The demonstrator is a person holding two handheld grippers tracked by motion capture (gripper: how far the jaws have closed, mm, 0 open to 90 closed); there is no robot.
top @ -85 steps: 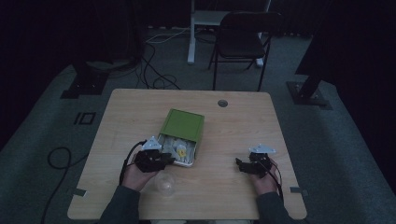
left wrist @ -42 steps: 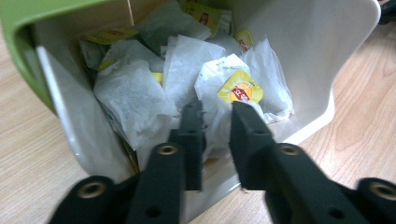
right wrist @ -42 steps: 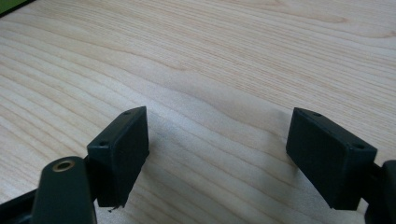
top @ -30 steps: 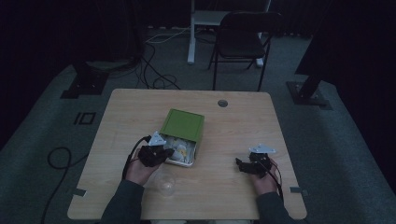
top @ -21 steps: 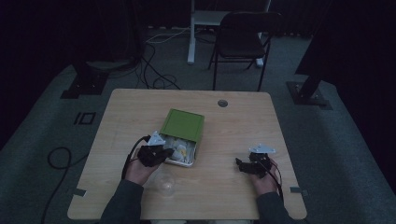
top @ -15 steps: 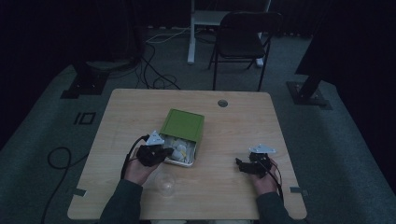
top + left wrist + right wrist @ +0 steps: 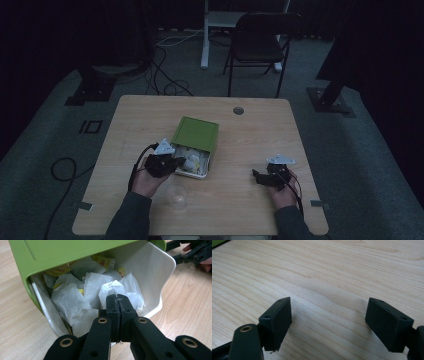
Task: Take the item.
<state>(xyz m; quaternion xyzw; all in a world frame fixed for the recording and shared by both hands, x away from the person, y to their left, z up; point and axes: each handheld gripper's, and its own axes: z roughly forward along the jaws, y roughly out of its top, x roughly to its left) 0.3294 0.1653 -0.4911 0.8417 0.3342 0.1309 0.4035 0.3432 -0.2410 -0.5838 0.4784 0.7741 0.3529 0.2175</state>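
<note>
Box (image 7: 194, 137): green lid slid back, giving access to tea bags (image 7: 75, 297) inside. Left gripper (image 7: 117, 298): clenched at a bag's (image 7: 111, 288) edge, apparently for lifting. Right gripper (image 7: 328, 315): released, resting on table (image 7: 337, 270).

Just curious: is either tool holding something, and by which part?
The left tool pinches a white tea bag by its lower edge; the right tool holds nothing.

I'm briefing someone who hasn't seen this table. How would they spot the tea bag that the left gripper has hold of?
On the table lies a box with a green lid, full of white tea bags. The left gripper reaches into its open end. The tea bag pinched in its shut jaws stands above the rest.
</note>
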